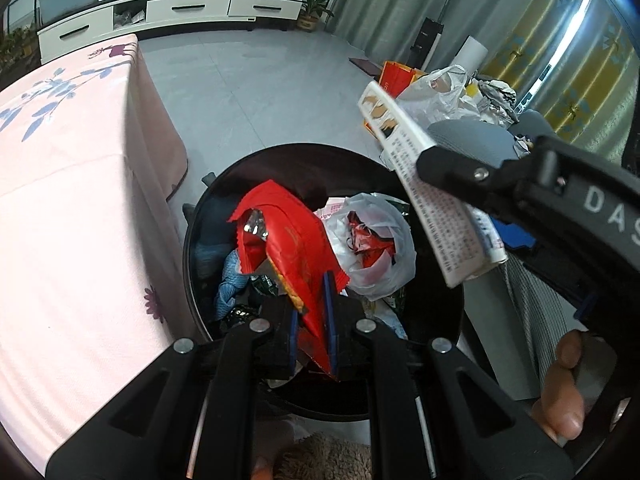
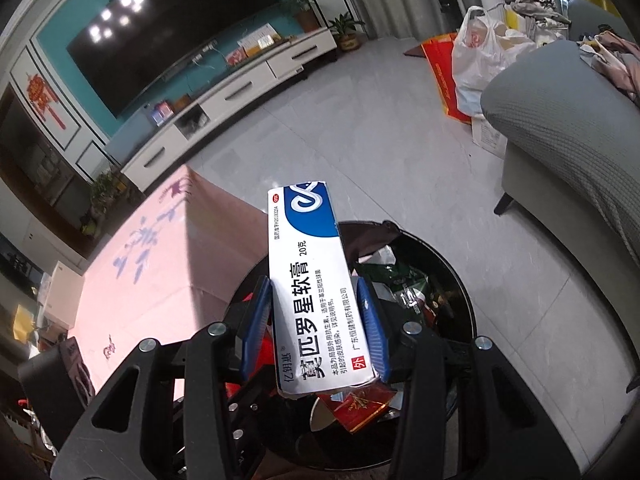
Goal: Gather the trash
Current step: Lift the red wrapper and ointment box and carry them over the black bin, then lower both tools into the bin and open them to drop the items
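Note:
My left gripper (image 1: 312,312) is shut on a red snack wrapper (image 1: 288,240) and holds it over the round black trash bin (image 1: 192,248). The bin holds several wrappers and a white plastic bag (image 1: 384,248). My right gripper (image 2: 316,320) is shut on a white and blue ointment box (image 2: 312,280), held above the same bin (image 2: 464,304). In the left wrist view the right gripper's finger (image 1: 452,168) and the box (image 1: 432,196) show at the right, over the bin's rim.
A table with a pink flowered cloth (image 1: 72,184) stands left of the bin. A grey sofa (image 2: 568,152) is to the right. A white plastic bag (image 2: 476,56) and a red bag (image 2: 444,76) sit on the grey floor beyond. A TV cabinet (image 1: 172,12) lines the far wall.

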